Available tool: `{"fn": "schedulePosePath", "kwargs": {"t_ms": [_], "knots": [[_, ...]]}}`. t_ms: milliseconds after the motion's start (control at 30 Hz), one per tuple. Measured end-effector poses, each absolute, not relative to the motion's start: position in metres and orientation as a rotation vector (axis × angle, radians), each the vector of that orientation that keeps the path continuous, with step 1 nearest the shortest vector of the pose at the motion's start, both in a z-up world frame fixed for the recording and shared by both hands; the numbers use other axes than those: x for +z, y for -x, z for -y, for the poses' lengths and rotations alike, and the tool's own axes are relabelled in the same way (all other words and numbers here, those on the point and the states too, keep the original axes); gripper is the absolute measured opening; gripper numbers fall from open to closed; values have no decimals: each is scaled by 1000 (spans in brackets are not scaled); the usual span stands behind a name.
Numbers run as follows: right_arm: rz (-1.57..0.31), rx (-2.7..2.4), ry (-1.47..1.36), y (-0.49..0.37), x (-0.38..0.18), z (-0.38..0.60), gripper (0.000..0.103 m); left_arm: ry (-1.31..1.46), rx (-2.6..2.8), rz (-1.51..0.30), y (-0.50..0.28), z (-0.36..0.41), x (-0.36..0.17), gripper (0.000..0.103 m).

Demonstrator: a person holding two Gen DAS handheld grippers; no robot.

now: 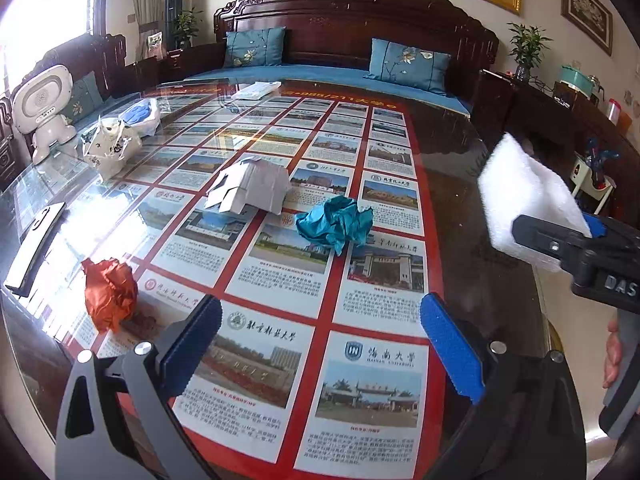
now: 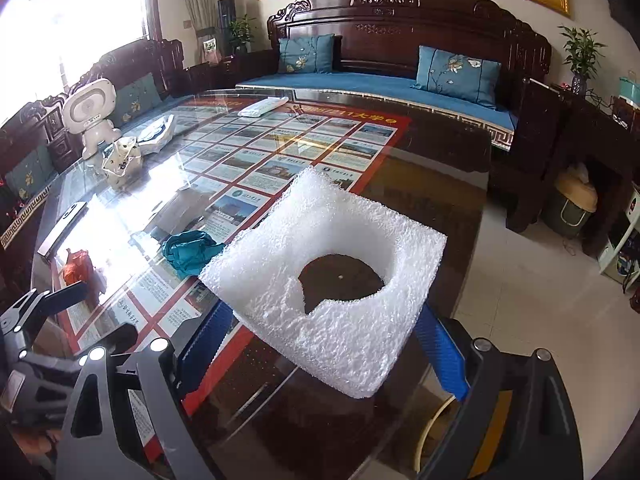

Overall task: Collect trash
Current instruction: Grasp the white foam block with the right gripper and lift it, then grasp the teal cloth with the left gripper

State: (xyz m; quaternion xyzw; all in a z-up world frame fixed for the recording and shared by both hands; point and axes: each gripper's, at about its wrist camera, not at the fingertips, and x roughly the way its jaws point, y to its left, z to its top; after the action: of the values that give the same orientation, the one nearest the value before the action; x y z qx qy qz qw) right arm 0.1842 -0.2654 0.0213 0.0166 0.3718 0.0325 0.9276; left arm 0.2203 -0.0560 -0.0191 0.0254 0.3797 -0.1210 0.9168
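White foam block (image 2: 332, 280) gripped in right tongs (image 2: 324, 344), left tongs (image 1: 320, 344) empty

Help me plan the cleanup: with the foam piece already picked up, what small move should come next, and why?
Probably carry the white foam piece, held in the right tongs above the table, toward the lidded bin on the floor to the right. The left tongs are open and hold nothing, and crumpled paper remains.
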Motion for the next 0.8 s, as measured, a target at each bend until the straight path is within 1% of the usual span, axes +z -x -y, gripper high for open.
{"fn": "schedulePosePath", "kwargs": {"t_ms": [100, 267, 533, 567, 600, 633, 667, 700, 800], "knots": [[-754, 74, -38, -179, 27, 277, 87, -54, -260, -796, -245, 71, -21, 99], [-745, 78, -32, -178, 29, 289, 87, -19, -329, -877, -287, 91, -36, 99], [-737, 94, -50, -184, 30, 305, 87, -38, -253, -929, -329, 93, -46, 98], [-735, 96, -53, -184, 30, 306, 87, -29, -258, -936, -329, 92, -47, 91], [-732, 97, -54, -185, 30, 307, 87, -24, -266, -950, -330, 92, -49, 75], [-731, 100, -56, -185, 30, 307, 87, -26, -267, -961, -330, 93, -50, 66], [-733, 106, -57, -185, 29, 308, 87, -48, -256, -947, -327, 95, -50, 54], [-733, 108, -59, -186, 29, 307, 87, -58, -261, -953, -326, 97, -50, 50], [-736, 115, -65, -186, 28, 308, 87, -23, -286, -957, -322, 94, -47, 46]]}}
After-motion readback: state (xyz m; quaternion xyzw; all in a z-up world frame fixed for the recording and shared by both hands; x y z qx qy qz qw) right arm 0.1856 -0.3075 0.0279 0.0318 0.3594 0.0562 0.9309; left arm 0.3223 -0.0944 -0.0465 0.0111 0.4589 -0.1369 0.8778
